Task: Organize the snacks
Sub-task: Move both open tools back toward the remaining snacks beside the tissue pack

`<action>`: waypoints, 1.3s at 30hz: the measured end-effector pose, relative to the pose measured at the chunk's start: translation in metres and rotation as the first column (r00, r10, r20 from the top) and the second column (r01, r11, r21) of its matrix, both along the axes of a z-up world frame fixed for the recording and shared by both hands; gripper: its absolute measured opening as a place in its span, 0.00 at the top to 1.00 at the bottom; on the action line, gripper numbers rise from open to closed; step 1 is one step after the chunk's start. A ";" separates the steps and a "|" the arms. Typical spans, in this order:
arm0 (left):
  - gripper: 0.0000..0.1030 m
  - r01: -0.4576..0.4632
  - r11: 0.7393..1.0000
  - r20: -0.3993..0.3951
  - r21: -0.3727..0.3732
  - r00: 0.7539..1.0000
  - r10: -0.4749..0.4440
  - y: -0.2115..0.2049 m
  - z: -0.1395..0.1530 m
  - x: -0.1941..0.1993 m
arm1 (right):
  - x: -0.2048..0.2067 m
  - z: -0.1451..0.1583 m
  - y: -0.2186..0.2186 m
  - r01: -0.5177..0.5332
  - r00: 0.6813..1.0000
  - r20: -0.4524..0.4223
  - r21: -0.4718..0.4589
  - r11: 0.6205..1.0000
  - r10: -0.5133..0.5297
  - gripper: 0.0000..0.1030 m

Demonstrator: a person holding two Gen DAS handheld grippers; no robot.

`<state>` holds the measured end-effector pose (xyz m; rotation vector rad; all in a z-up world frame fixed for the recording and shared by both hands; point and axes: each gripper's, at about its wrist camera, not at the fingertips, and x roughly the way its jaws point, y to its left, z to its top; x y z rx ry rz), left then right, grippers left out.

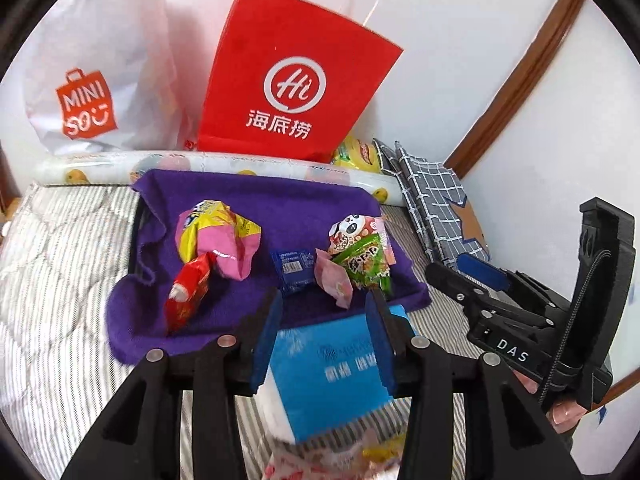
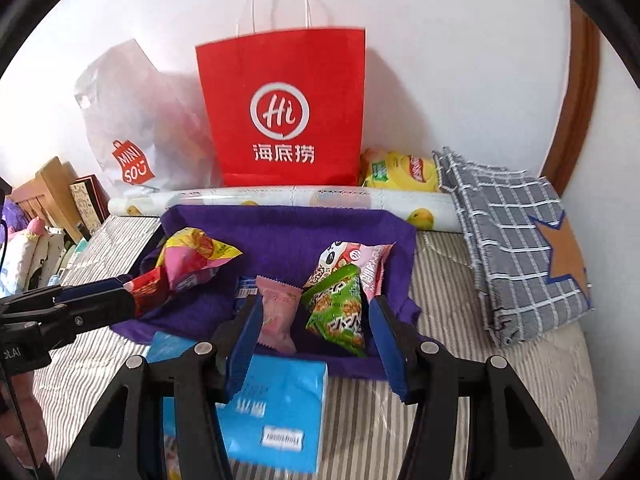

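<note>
Several snack packets lie on a purple cloth on the bed. A yellow-pink bag, a red packet, a small blue packet, a small pink packet, a green packet and a panda packet show in the left wrist view. My left gripper is open and empty, just short of the cloth's near edge above a blue box. My right gripper is open and empty, its fingers either side of the pink packet and green packet.
A red paper bag and a white MINISO bag stand against the wall behind a rolled patterned sheet. A yellow chip bag and folded grey checked cloth lie at right. The blue box sits on the striped bedding.
</note>
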<state>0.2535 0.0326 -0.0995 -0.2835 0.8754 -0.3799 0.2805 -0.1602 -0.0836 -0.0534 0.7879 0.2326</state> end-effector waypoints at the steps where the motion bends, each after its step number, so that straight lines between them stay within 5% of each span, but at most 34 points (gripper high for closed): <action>1: 0.56 -0.005 1.000 0.003 0.008 1.000 0.005 0.000 0.002 -0.004 | -0.008 0.004 0.000 0.004 1.000 0.007 0.002 1.000 -0.004 0.48; 13: 0.51 -0.053 0.996 0.041 0.072 0.998 0.050 0.007 0.015 -0.068 | -0.076 0.022 -0.008 0.033 0.999 0.035 0.018 0.999 -0.033 0.48; 39: 0.47 -0.119 0.987 0.025 0.111 0.993 0.117 0.025 -0.017 -0.138 | -0.154 -0.014 -0.006 0.034 0.999 0.015 0.069 0.997 -0.036 0.48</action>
